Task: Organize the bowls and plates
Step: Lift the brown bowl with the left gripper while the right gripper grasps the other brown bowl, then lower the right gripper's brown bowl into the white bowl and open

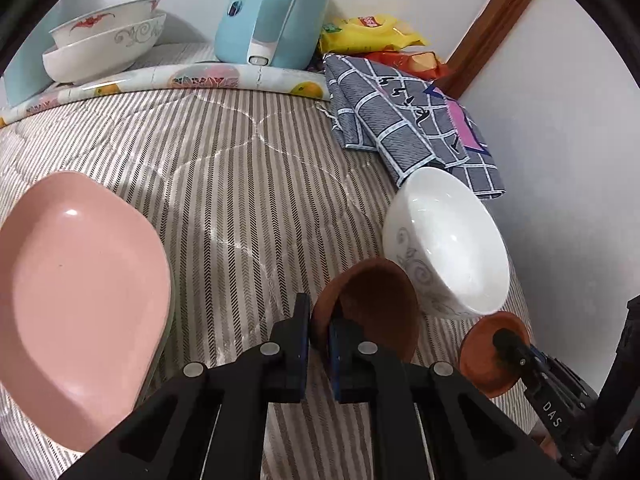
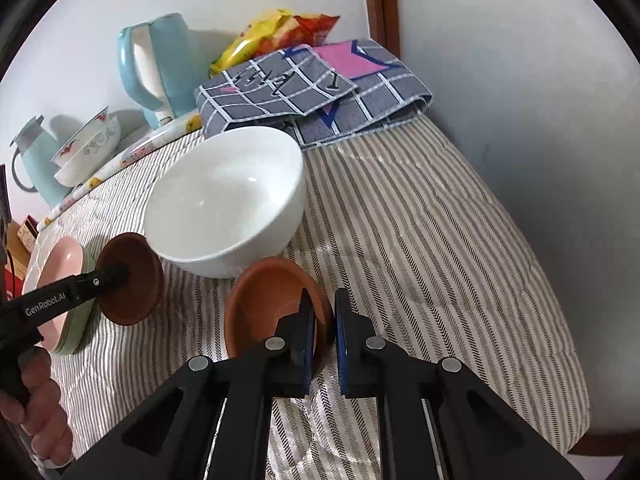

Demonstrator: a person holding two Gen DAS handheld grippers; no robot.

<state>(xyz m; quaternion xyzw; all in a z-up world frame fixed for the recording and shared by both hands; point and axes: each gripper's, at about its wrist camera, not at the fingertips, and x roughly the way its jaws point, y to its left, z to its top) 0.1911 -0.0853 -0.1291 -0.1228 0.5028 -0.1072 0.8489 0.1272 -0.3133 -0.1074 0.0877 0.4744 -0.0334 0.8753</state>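
Note:
Two small brown saucers are each held by the rim. My left gripper [image 1: 319, 312] is shut on one brown saucer [image 1: 372, 300], which tilts up beside the white bowl [image 1: 444, 240]. The right wrist view shows that left gripper [image 2: 120, 270] on its saucer [image 2: 132, 292]. My right gripper [image 2: 325, 308] is shut on the other brown saucer [image 2: 268, 300], just in front of the white bowl [image 2: 228, 200]. In the left wrist view the right gripper [image 1: 502, 338] and its saucer [image 1: 488, 364] sit at lower right. A pink plate [image 1: 80, 300] lies at left, on top of green plates [image 2: 80, 320].
Two patterned bowls [image 1: 104, 40] are stacked at the back on a flowered mat [image 1: 180, 78], beside a light blue kettle [image 1: 276, 12]. A folded grey checked cloth [image 2: 312, 92] and snack bags [image 2: 272, 32] lie at the back by the wall. The striped quilted cover [image 2: 420, 240] drops off at right.

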